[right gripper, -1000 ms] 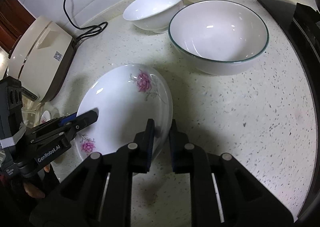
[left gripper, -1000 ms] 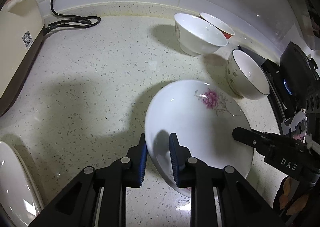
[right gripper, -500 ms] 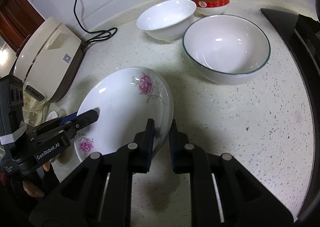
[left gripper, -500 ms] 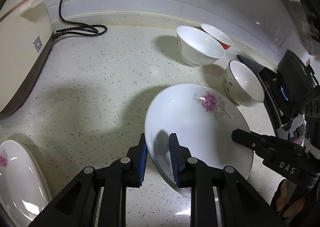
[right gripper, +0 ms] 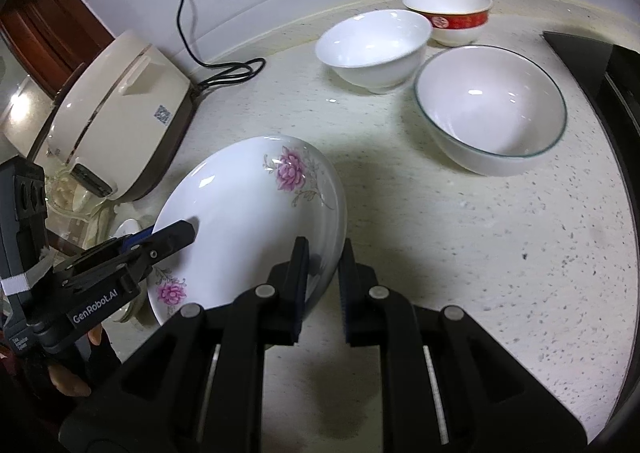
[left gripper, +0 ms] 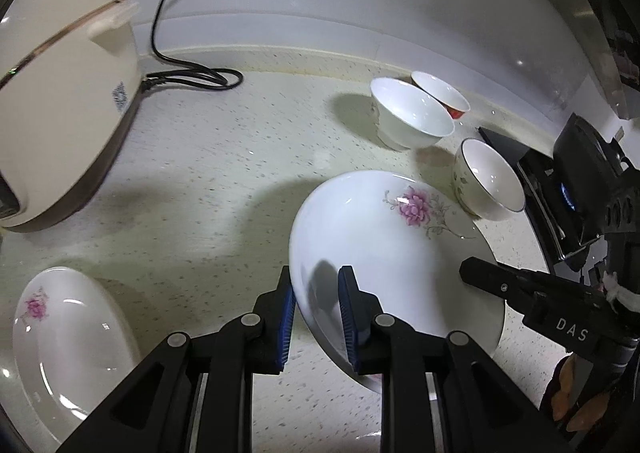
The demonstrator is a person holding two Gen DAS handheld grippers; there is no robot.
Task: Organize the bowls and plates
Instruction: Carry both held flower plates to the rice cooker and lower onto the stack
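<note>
A white oval plate with pink flowers (left gripper: pixel 380 237) is held above the counter by both grippers. My left gripper (left gripper: pixel 316 289) is shut on its left rim. My right gripper (right gripper: pixel 324 261) is shut on its right rim, and the plate (right gripper: pixel 248 213) fills the middle of the right wrist view. The right gripper also shows in the left wrist view (left gripper: pixel 480 273); the left gripper also shows in the right wrist view (right gripper: pixel 180 233). A second flowered plate (left gripper: pixel 60 329) lies on the counter at the lower left. Three bowls stand at the back right: a white bowl (right gripper: pixel 372 45), a red-banded bowl (right gripper: pixel 452 13) and a green-rimmed bowl (right gripper: pixel 492 109).
A cream rice cooker (left gripper: pixel 60 93) stands at the left with its black cord (left gripper: pixel 192 73) coiled by the wall. A black stove (right gripper: pixel 592 65) borders the counter on the right. The speckled counter (left gripper: pixel 200 173) lies between cooker and bowls.
Both grippers have lifted the plate and carried it back and left. The bowls look farther away, and the rice cooker and second plate have come into the left wrist view.
</note>
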